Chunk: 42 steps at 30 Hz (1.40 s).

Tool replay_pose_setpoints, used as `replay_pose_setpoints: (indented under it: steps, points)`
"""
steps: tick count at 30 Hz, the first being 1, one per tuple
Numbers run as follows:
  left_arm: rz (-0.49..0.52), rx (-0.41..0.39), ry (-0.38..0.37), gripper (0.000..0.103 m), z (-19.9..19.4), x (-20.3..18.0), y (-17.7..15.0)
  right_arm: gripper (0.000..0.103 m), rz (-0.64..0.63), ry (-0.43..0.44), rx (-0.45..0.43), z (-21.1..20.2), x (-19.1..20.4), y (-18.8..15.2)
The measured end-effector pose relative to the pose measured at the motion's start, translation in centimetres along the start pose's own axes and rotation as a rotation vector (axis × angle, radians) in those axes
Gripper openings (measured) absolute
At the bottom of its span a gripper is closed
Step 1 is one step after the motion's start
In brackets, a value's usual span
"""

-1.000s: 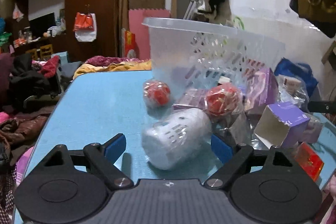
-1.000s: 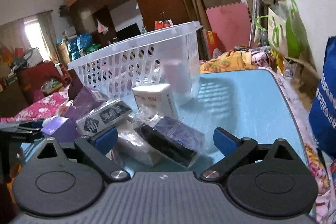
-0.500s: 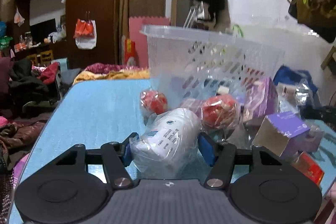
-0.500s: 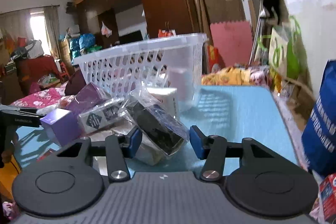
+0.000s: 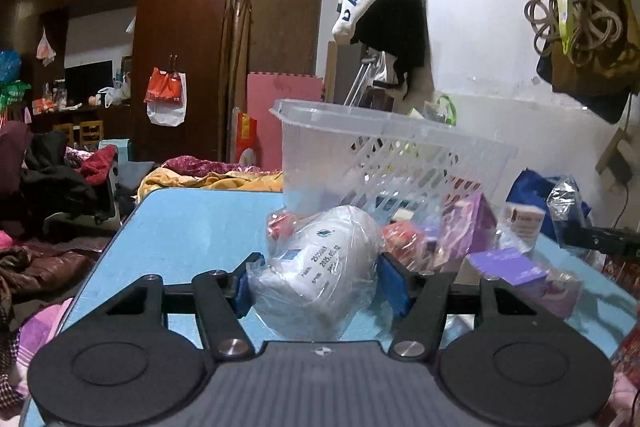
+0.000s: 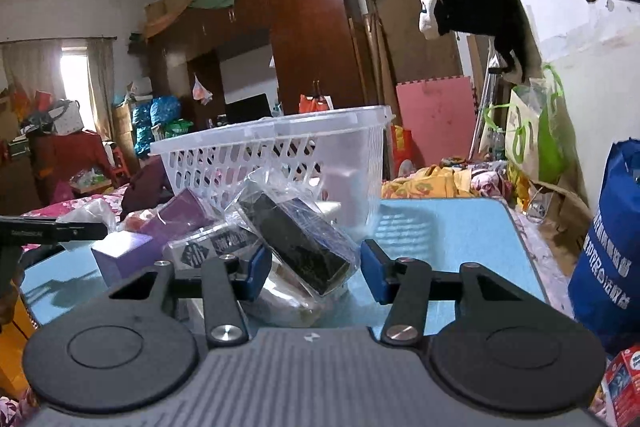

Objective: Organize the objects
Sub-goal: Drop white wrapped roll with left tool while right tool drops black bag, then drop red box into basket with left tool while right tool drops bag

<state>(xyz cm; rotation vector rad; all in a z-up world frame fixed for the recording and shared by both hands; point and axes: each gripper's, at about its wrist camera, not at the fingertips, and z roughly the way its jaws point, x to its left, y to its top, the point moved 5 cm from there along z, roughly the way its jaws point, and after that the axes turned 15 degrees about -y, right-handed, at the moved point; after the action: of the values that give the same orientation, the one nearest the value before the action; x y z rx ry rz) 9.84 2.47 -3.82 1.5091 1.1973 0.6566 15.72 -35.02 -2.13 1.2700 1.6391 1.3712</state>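
- The left gripper [image 5: 316,285] grasps a white bundle [image 5: 320,267] in clear plastic; both blue pads [image 5: 390,285] press into its wrapping, and its jaws have just been closing.
- The bundle sits over the near part of the blue table [image 5: 192,227], with red wrapped balls [image 5: 402,241] and purple boxes [image 5: 464,227] just behind it.
- The basket [image 5: 384,155] stands behind that pile.
- The right gripper [image 6: 314,265] grasps a dark box [image 6: 298,243] in clear plastic, tilted between its pads [image 6: 374,267]; its jaws have just been closing.
- A grey printed carton [image 6: 212,247] lies just beside the dark box, a purple box [image 6: 124,253] farther left.
- The basket [image 6: 272,155] stands behind them on the table [image 6: 448,227].
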Motion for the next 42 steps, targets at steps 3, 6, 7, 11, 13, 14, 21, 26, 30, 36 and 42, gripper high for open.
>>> replay_pose_setpoints:
  steps: [3, 6, 7, 11, 13, 14, 21, 26, 30, 36, 42]
  points:
    - [0.006, -0.028, -0.005, 0.065, -0.6, -0.4, 1.0, 0.053, -0.020, -0.012, -0.021, -0.3, 0.4, 1.5]
    - [0.024, -0.068, -0.017, 0.065, -1.1, -1.3, 3.3, 0.053, -0.060, -0.019, -0.056, -0.4, 1.3, 3.9]
    - [0.033, -0.088, -0.024, 0.065, -1.2, -1.7, 4.6, 0.053, -0.075, -0.022, -0.067, -0.3, 1.7, 4.8]
    - [0.056, -0.124, -0.021, 0.065, 0.9, -2.8, 9.8, 0.053, -0.149, -0.031, -0.096, 1.1, 3.8, 8.7]
    - [0.065, -0.100, -0.009, 0.065, 3.4, -3.1, 12.0, 0.053, -0.185, -0.040, -0.088, 2.7, 4.8, 10.2]
    - [0.066, -0.078, -0.001, 0.065, 4.9, -3.1, 12.9, 0.053, -0.202, -0.043, -0.074, 3.6, 5.3, 10.7]
    - [-0.014, 0.053, 0.035, 0.071, 13.8, -0.4, 14.6, 0.060, -0.284, -0.078, 0.036, 10.2, 7.2, 11.2]
    - [-0.054, 0.094, 0.053, 0.081, 14.2, 0.8, 13.6, 0.089, -0.324, -0.112, 0.024, 9.8, 7.3, 10.1]
    - [-0.010, 0.013, 0.055, 0.085, 8.2, -1.3, 11.3, 0.103, -0.220, -0.014, 0.015, 5.3, 5.3, 8.7]
    - [0.158, 0.066, -0.077, 0.093, 0.8, -7.5, 1.7, 0.103, -0.136, 0.075, 0.039, -1.5, 2.3, 0.6]
    - [0.185, 0.103, -0.131, 0.093, -1.5, -11.1, -3.5, 0.101, -0.119, 0.112, 0.087, -2.9, 1.9, -3.9]
